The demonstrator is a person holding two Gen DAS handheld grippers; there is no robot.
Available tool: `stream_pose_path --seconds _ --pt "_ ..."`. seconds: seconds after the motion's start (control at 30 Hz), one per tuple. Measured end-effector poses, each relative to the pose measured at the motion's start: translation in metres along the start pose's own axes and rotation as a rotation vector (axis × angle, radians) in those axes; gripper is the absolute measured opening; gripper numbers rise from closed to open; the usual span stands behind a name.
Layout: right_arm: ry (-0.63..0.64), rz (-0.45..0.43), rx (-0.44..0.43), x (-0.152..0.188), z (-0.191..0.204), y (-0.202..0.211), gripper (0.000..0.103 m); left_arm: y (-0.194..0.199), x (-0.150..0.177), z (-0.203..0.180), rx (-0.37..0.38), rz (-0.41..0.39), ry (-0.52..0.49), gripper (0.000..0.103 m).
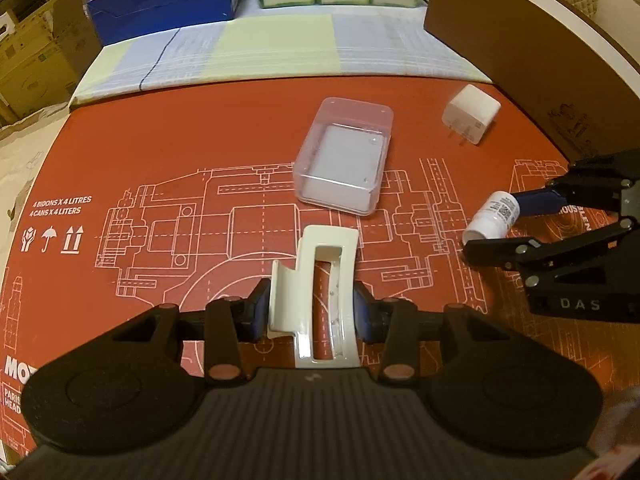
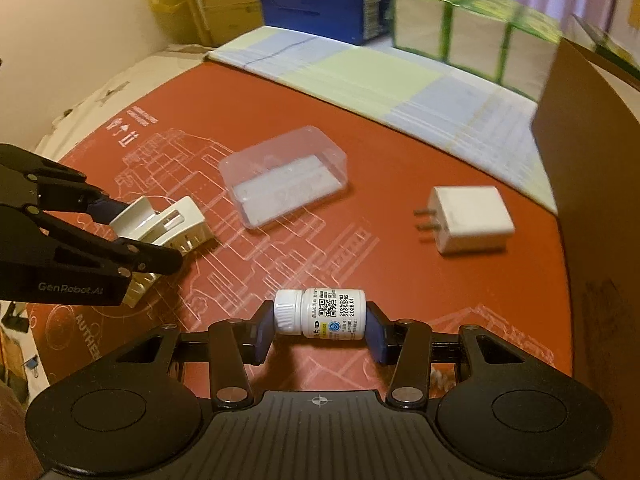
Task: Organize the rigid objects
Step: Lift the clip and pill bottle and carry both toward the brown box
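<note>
Item 1: clear plastic box (image 1: 343,156), set open side up on red printed cardboard sheet (image 1: 160,128) over bench; taken as ref. pt. Item 2: cream hair claw clip (image 1: 316,300), clamped betw. pads of left gripper (image 1: 310,312), held just on the camera side of box. Item 3: sm. white pill bottle (image 2: 320,313), laid sideways, clamped end to end in right gripper (image 2: 320,330), to the right of box in left wrist view. Item 4: white plug adapter (image 1: 472,114), laid on sheet right of box, apart from it.
</note>
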State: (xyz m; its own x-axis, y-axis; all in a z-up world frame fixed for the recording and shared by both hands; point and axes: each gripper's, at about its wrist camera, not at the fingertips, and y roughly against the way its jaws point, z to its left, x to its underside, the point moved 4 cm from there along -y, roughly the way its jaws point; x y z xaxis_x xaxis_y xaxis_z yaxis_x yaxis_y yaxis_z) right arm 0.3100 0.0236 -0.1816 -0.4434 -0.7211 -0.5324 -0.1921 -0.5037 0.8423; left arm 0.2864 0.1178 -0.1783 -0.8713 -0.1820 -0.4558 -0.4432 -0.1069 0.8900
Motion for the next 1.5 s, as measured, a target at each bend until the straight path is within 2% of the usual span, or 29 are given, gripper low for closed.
stream_pose_path --seconds 0.17,0.37,0.63,0.93,1.13,1.5 --pt "-0.031 -0.002 0.031 0.006 -0.001 0.004 0.043 -0.003 0.001 -0.001 0.012 0.008 -0.034 0.038" --pt "-0.08 -0.005 0.071 0.009 0.004 0.006 0.043 -0.004 -0.001 -0.005 0.037 0.002 -0.121 0.038" --pt "-0.143 0.005 0.123 0.009 0.01 0.006 0.043 -0.003 -0.001 -0.001 0.105 0.003 -0.198 0.036" --pt "-0.249 0.017 0.162 0.012 0.015 0.01 0.043 0.004 0.001 0.012 0.165 -0.01 -0.234 0.036" --pt "-0.301 -0.02 0.186 0.011 0.018 0.022 0.043 0.018 -0.002 0.02 0.188 -0.035 -0.229 0.036" --pt "-0.315 -0.049 0.135 -0.005 0.016 0.034 0.043 0.044 -0.019 0.015 0.177 -0.089 -0.203 0.036"
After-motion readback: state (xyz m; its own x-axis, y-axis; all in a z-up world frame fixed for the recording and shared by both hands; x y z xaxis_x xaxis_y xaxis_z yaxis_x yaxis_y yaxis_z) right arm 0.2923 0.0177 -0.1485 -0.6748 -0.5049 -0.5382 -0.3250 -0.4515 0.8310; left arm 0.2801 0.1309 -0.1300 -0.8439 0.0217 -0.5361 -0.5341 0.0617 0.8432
